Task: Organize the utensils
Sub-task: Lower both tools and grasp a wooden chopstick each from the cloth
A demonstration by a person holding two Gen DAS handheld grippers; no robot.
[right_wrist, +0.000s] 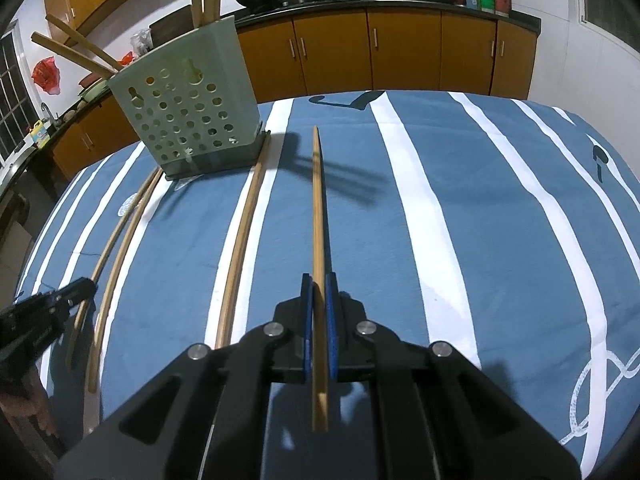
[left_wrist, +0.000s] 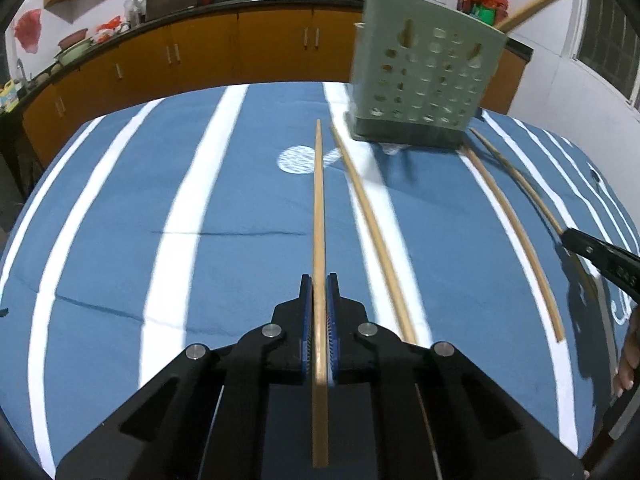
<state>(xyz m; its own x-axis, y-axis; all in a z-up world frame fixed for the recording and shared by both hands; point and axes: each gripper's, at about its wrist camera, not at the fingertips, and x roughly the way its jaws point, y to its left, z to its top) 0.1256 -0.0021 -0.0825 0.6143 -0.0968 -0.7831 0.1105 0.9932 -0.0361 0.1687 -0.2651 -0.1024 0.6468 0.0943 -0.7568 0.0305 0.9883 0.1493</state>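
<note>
Left claw (left_wrist: pixel 319 280) clamped on chopstick (left_wrist: pixel 319 200); right claw (right_wrist: pixel 319 280) clamped on another chopstick (right_wrist: pixel 318 208). Green perforated holder (left_wrist: pixel 428 76) ahead, right of left claw.

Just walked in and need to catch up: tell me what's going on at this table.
A person is sorting chopsticks with a claw in each hand. The left claw is shut on one chopstick, the right claw on another chopstick. Two loose chopsticks lie on the striped cloth; the green holder already has several.
</note>
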